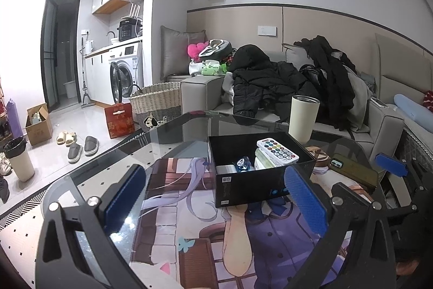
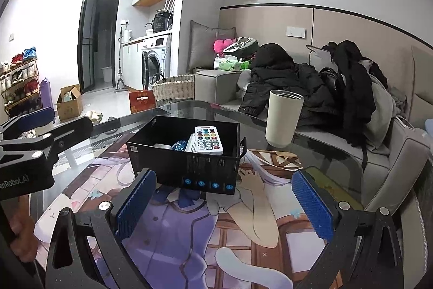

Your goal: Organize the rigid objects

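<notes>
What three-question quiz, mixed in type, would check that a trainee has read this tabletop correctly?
1. True or false: the white remote lies inside the black box.
2. The cream tumbler stands: A) in the box; B) on the glass table; C) on the sofa.
3. Is either hand-held gripper, left or right, holding anything?

Key: 1 true; 2 B; 3 no, both are open and empty.

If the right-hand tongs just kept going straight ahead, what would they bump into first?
Most likely the black box on the table: it sits straight ahead of the open right tongs, with nothing in between. Depth is hard to judge.
</notes>
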### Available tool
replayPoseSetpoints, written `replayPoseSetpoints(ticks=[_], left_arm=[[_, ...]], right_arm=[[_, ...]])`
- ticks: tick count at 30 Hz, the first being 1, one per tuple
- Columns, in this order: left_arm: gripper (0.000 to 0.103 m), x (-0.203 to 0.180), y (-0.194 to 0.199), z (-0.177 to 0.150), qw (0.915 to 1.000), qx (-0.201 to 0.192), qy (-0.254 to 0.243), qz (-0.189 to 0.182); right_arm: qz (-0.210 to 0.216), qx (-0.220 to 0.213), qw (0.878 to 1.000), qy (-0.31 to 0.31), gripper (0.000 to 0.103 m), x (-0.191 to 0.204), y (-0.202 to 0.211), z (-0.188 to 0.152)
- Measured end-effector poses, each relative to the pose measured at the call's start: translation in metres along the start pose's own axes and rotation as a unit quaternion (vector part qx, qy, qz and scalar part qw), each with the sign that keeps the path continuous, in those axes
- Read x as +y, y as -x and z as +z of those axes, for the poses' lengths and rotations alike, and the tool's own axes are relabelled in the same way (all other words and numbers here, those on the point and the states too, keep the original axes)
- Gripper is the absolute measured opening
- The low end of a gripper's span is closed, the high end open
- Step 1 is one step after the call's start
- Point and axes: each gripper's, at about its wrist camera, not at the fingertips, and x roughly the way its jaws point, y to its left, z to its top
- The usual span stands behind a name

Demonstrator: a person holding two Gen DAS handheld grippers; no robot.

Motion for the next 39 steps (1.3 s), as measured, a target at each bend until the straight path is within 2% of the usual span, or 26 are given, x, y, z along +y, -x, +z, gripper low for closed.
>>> replayPoseSetpoints(ticks=[39], left_arm=[[0.103, 0.0020, -0.0070, -0.0008, 0.9999, 0.010, -0.012, 0.000]], right_arm=[[0.006, 0.008, 1.000, 0.007, 0.102, 0.0028, -0.0075, -0.0017]])
